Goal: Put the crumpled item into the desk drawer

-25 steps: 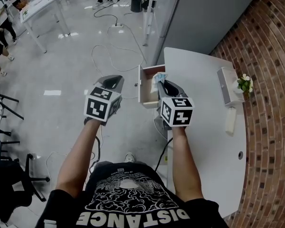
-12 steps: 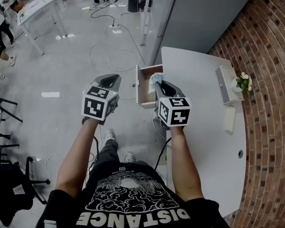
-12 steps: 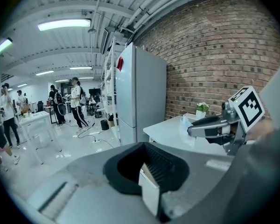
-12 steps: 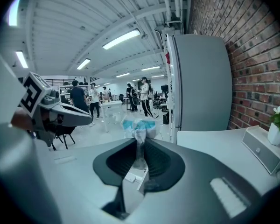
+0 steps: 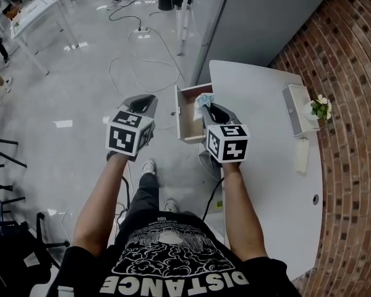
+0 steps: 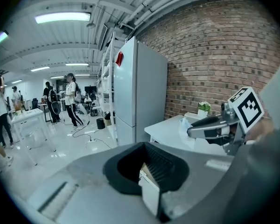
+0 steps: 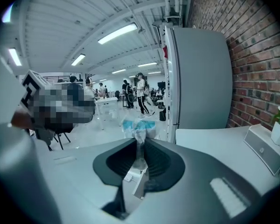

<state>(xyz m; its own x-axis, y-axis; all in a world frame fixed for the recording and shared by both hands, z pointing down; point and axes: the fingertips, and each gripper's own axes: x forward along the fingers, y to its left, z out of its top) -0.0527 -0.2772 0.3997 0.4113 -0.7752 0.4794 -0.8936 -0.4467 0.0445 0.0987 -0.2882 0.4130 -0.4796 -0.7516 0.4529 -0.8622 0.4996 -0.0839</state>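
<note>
Transport looks nearly finished: the right claw pinches the crumpled pale-blue paper item above the open wooden drawer at the white tabletop's left edge (left claw closed, empty), so lowering and releasing should follow.

**Desk, Drawer and Floor: What Sits Where**

The white rounded-end desk stands at the right. The red brick wall runs along its right side, and the grey flat partition panel stands behind its far end. The open light wooden drawer juts from the desk's left edge, over the floor. The crumpled pale paper item sits between the jaws of the right gripper, above the drawer's desk-side part. The left gripper hangs left of the drawer, apart from it.

Near the desk's right edge are 3 things: a white rectangular box, a small white-flowered potted plant just right of it, and a white oblong block nearer the person. Looping dark cables and a white power strip lie on the floor beyond the left gripper.
</note>
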